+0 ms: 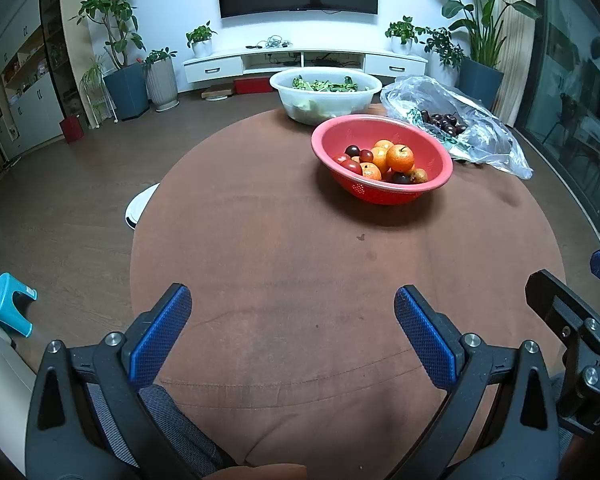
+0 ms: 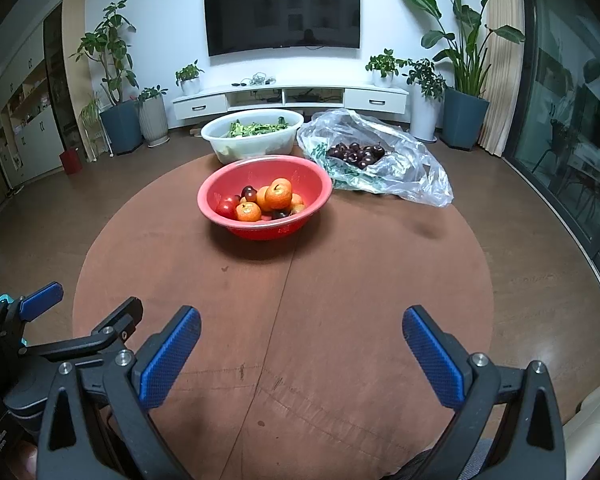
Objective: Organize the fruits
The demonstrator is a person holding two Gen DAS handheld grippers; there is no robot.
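Both tongs, left (image 1: pixel 292 304) and right (image 2: pixel 302 326), gape empty over the near table (image 2: pixel 340 280), staged short of the red bowl (image 2: pixel 228 184), presumably pending fruit selection.

A round brown table (image 2: pixel 340 300) lay bare across its whole near half, giving open room ahead of both grippers, whose blue pads stood wide apart over the near edge. The far half was crowded: a red bowl (image 2: pixel 220 188) of fruit sat nearest, left of centre in the right view. Just behind it stood a white basin (image 2: pixel 256 144) of greens, and a plastic bag (image 2: pixel 412 176) of dark fruit spread beside both on the right. Bare tabletop remained left of the bowl and in front of the bag.
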